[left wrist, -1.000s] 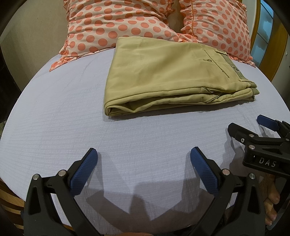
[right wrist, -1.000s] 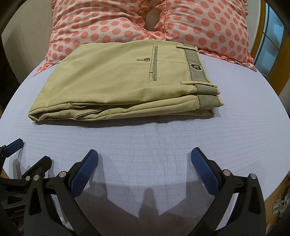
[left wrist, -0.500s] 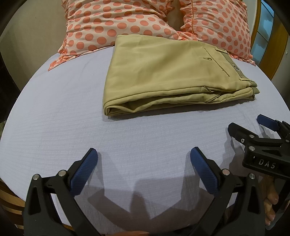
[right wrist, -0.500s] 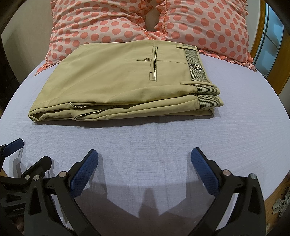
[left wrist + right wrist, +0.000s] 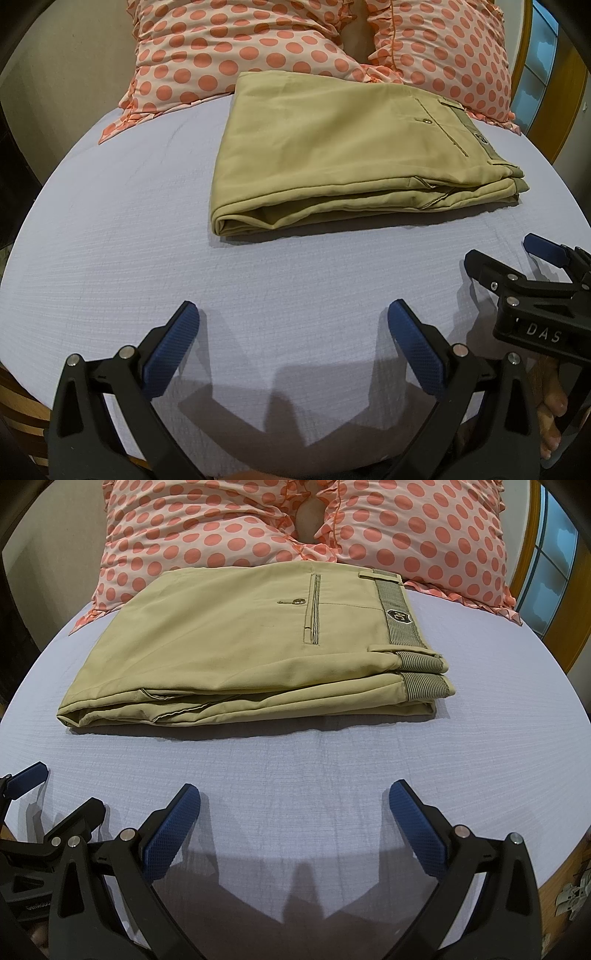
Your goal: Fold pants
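Khaki pants [image 5: 340,147] lie folded in a flat rectangle on the pale lavender bed sheet [image 5: 122,221], with the waistband at the right. They also show in the right wrist view [image 5: 236,646]. My left gripper [image 5: 293,317] is open and empty, low over the sheet near the bed's front edge, well short of the pants. My right gripper [image 5: 295,797] is open and empty beside it. The right gripper's fingers [image 5: 543,247] show at the right edge of the left wrist view.
Two pink pillows with orange dots [image 5: 229,528] lean at the head of the bed, touching the far edge of the pants. A wooden window frame [image 5: 532,554] stands at the right. The bed's wooden front edge [image 5: 22,406] is below left.
The left gripper's view has shifted slightly, so the pants sit a little higher and nearer. The right gripper has not moved. Both stay open.
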`<state>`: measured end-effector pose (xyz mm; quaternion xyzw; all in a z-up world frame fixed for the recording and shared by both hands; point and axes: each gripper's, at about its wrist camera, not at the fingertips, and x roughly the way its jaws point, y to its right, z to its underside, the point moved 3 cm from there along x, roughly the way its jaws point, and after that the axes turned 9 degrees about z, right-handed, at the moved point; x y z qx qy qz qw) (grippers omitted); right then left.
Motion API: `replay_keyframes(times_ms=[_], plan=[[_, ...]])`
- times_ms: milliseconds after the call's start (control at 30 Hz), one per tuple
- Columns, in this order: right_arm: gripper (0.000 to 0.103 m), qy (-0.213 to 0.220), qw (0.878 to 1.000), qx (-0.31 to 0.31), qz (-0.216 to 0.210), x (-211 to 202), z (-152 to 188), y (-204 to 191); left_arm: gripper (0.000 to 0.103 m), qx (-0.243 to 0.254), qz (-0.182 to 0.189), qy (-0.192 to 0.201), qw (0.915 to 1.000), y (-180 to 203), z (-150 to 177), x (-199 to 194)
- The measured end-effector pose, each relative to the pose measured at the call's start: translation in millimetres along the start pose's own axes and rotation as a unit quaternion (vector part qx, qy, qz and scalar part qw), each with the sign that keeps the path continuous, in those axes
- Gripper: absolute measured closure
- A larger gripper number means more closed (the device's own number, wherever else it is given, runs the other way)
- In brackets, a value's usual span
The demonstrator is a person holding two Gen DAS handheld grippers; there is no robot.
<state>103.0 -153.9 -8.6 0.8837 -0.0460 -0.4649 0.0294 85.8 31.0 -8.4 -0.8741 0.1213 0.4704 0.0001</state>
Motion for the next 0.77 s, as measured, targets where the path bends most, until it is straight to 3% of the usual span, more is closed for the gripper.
replay_keyframes(times_ms=[767], plan=[[0.001, 0.0, 1.0, 0.001, 0.001, 0.2, -0.9, -0.1, 0.002, -0.001, 0.0, -0.001, 1.0, 0.8, -0.2, -0.4]])
